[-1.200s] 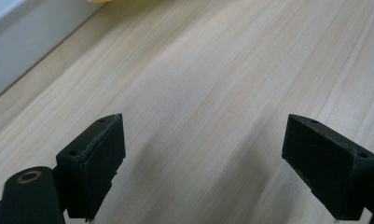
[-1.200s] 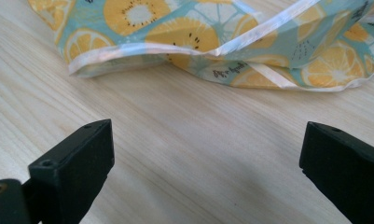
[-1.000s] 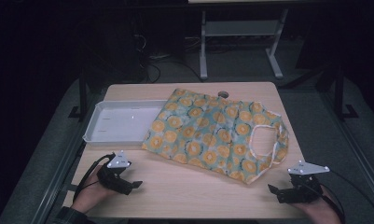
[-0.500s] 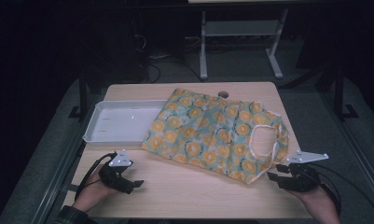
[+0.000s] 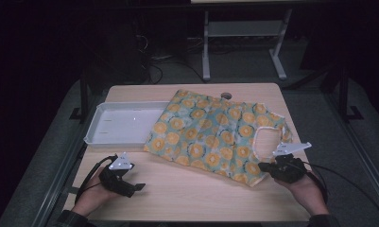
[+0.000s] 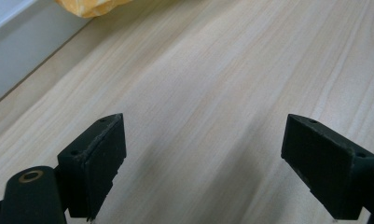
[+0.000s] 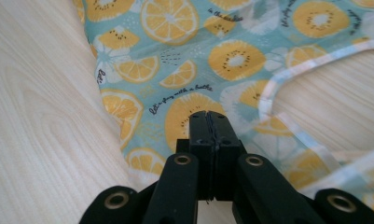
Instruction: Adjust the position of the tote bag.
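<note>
The fruit-print cloth (image 5: 215, 135) lies spread on the surface (image 5: 192, 194), one corner over the white tray (image 5: 121, 125), while the right claw (image 7: 208, 122), jaws together, noses its near edge and the left claw (image 6: 217, 154) waits agape; opening to pinch comes next.

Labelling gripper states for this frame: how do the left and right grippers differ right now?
Jaws: the left gripper stands wide open, while the right gripper has its jaws pressed together.
Contact: the left gripper is over bare wooden table, apart from the fabric; the right gripper sits at the near right corner of the citrus-print garment, and whether cloth is pinched cannot be told.
Shared: both are hand-held, low over the near table edge, each topped by a grey plate.
</note>
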### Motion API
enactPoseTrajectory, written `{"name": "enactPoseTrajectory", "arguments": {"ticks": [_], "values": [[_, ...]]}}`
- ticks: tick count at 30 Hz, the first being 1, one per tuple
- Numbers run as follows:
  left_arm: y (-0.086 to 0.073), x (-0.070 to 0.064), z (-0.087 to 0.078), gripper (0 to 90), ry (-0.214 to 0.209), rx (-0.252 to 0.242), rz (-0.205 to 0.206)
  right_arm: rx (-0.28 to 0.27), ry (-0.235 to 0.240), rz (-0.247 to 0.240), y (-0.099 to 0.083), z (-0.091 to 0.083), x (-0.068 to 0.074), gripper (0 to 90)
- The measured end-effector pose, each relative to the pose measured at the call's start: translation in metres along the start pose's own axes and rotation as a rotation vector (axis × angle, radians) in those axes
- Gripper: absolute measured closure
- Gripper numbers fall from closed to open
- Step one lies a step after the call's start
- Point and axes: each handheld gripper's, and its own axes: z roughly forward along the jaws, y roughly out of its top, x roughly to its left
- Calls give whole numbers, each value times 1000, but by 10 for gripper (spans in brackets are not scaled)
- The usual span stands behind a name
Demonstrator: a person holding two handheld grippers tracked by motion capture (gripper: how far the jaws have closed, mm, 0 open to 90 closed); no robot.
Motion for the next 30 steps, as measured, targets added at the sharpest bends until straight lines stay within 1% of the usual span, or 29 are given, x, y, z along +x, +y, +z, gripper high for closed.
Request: {"name": "enactPoseTrajectory", "arguments": {"ticks": [1, 4, 6, 9, 14, 19, 20, 26, 30], "values": [[0, 0, 0, 132, -2, 2, -3, 4, 5, -15, 1, 3, 0, 891], [0, 0, 0, 132, 2, 1, -8, 24, 10, -30, 3, 11, -1, 893], [0, 1, 0, 132, 0, 7, -4, 43, 9, -46, 3, 17, -2, 893], [0, 0, 0, 132, -2, 9, -8, 70, 12, -54, 4, 24, -3, 894], [-2, 1, -1, 132, 1, 15, -11, 117, 4, -85, 3, 38, -4, 894], [-2, 0, 0, 132, 1, 16, -10, 139, -1, -92, 2, 43, -3, 894], [-2, 0, 0, 132, -2, 18, -8, 158, -5, -108, 2, 48, -3, 895], [-3, 1, 0, 132, -1, 23, -12, 154, -2, -109, 1, 48, -1, 895], [-3, 0, 0, 132, -2, 22, -8, 165, 11, -125, 1, 47, 4, 896]]}}
